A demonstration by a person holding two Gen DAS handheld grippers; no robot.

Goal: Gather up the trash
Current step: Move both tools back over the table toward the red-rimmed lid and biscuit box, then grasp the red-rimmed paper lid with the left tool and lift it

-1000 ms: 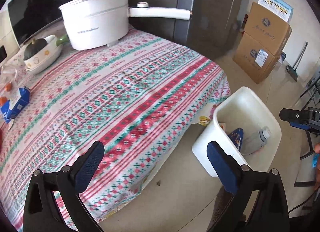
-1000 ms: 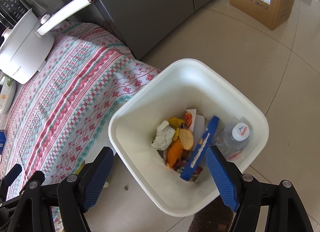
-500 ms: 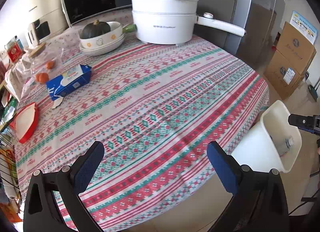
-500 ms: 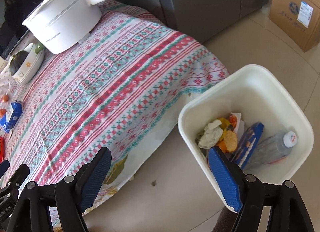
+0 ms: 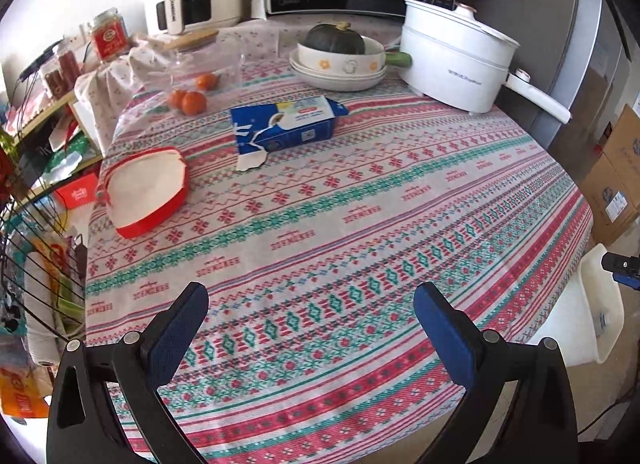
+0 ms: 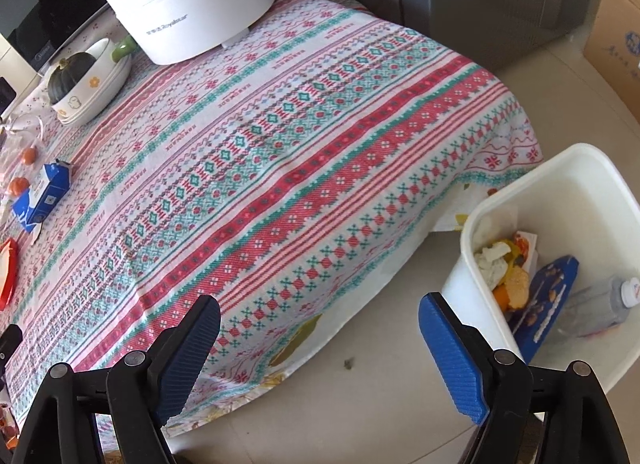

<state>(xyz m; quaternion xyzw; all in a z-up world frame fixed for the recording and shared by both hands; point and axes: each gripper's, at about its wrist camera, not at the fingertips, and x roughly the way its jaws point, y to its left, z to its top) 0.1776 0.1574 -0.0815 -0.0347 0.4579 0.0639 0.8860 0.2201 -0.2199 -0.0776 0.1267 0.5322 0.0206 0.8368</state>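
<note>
Tablecloth [image 5: 360,204] edge hiding most of white bin [image 5: 600,304].

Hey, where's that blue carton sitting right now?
In the left wrist view the blue carton lies on its side on the far half of the tablecloth, between the oranges on its left and the stacked bowls behind it.

Near half of patterned tablecloth [image 5: 360,248] bare, open to reach; far side crowded by blue carton [image 5: 286,128], red-rimmed pack [image 5: 146,190], stacked bowls [image 5: 340,66], white pot [image 5: 452,60].
</note>
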